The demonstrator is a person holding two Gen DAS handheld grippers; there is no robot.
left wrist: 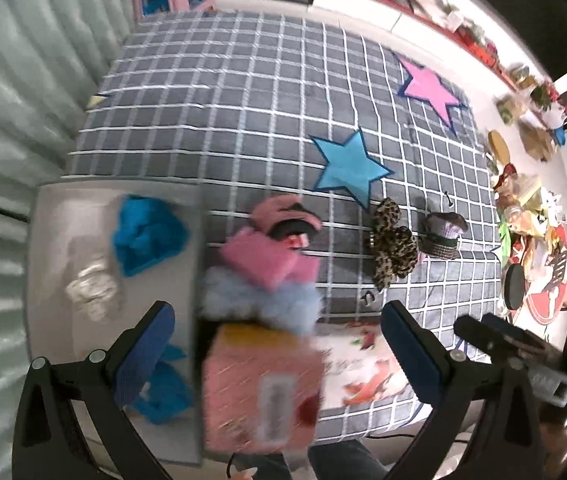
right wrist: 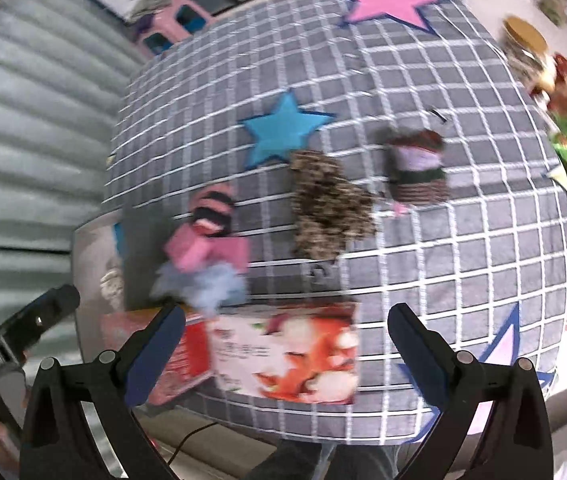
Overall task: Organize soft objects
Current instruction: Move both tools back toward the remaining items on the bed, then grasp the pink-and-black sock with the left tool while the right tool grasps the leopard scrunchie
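Soft things lie on a grey checked mat (left wrist: 243,92): a pink cloth (left wrist: 267,258) over pale blue fluff (left wrist: 275,300), a pink and black piece (left wrist: 289,216), a leopard-print scrunchie (left wrist: 393,248) and a plaid bow (left wrist: 441,234). They also show in the right wrist view: pink cloth (right wrist: 207,250), leopard scrunchie (right wrist: 327,206), plaid bow (right wrist: 417,168). A white bin (left wrist: 51,216) at left holds blue cloth (left wrist: 147,236) and a white piece (left wrist: 91,290). A pink box (left wrist: 259,388) stands between my left gripper's open fingers. My left gripper (left wrist: 275,344) and right gripper (right wrist: 285,344) are open and empty.
A tissue pack printed with a fox (right wrist: 287,356) lies at the mat's near edge. Blue (left wrist: 349,166) and pink (left wrist: 431,88) star patches mark the mat. Cluttered items (left wrist: 531,216) crowd the floor at right. A corrugated wall (left wrist: 11,100) runs along the left.
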